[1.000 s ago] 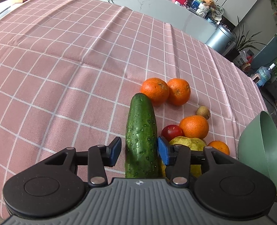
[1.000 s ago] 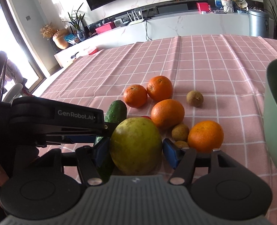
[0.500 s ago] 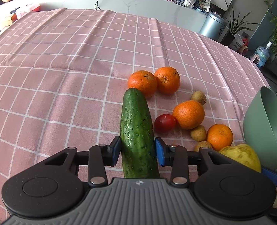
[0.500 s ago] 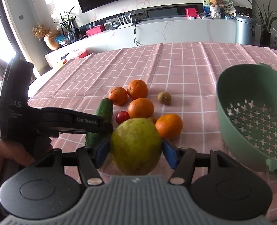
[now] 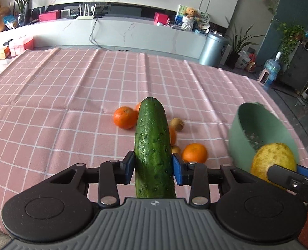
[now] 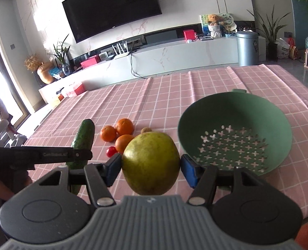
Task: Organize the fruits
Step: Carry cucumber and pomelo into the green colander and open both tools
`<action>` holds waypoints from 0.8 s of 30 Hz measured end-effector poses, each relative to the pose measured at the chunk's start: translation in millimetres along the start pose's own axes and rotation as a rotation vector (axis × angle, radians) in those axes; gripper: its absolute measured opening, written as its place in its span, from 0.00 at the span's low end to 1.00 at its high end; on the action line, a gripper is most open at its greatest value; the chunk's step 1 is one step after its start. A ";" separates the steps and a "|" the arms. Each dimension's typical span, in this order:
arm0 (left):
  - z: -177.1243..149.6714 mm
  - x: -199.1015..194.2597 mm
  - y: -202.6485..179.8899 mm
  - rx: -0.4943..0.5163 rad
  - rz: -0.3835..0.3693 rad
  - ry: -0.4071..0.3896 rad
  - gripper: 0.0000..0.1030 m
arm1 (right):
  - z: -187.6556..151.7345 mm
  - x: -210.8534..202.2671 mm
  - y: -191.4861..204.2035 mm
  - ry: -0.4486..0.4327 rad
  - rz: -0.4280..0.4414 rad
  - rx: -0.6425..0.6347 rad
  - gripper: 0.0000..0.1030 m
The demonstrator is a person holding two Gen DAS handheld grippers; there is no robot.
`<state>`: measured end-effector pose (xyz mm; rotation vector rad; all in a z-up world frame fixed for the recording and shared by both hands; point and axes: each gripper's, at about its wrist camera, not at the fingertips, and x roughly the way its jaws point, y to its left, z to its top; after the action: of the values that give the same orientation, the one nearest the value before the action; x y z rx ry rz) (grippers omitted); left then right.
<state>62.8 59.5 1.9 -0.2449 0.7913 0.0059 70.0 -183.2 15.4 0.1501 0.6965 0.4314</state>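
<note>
The left gripper [image 5: 153,167] clamps the cucumber [image 5: 153,152] and the right gripper [image 6: 150,168] clamps the pear [image 6: 150,163], both lifted clear of the counter [image 5: 49,108]. The green colander [image 6: 235,137] near the counter's right edge holds nothing; four oranges [image 6: 124,126], a cherry tomato [image 6: 111,151] and small brown fruits [image 5: 177,124] remain mid-counter, so sorting appears barely begun.

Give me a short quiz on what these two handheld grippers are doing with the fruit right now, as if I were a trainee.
1. True or false: the left gripper is shut on a cucumber.
2. What does the right gripper hold? A) an orange B) a yellow-green pear C) a cherry tomato
3. Fill in: the green colander on the pink checked tablecloth has ____ fruit in it.

Key
1. True; its blue pads press both sides of the cucumber.
2. B; the pear sits between the pads, while the oranges and cherry tomato lie on the cloth.
3. No; only its perforated bottom shows.
</note>
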 end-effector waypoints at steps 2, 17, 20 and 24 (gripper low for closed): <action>9.0 -9.3 -16.9 0.003 -0.061 -0.021 0.41 | 5.9 -7.1 -9.2 -0.023 -0.025 0.006 0.57; 75.0 35.1 -146.7 0.143 -0.285 -0.041 0.41 | 54.0 -3.5 -83.2 0.059 -0.142 -0.040 0.57; 74.1 53.4 -155.2 0.149 -0.280 -0.012 0.41 | 59.9 10.9 -90.5 0.100 -0.147 -0.067 0.57; 70.5 75.5 -156.9 0.157 -0.266 0.021 0.41 | 61.0 32.1 -100.6 0.166 -0.151 -0.139 0.57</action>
<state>180.7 -84.0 30.2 -0.1998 0.7713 -0.3085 165.2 -259.6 15.2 -0.0699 0.8319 0.3488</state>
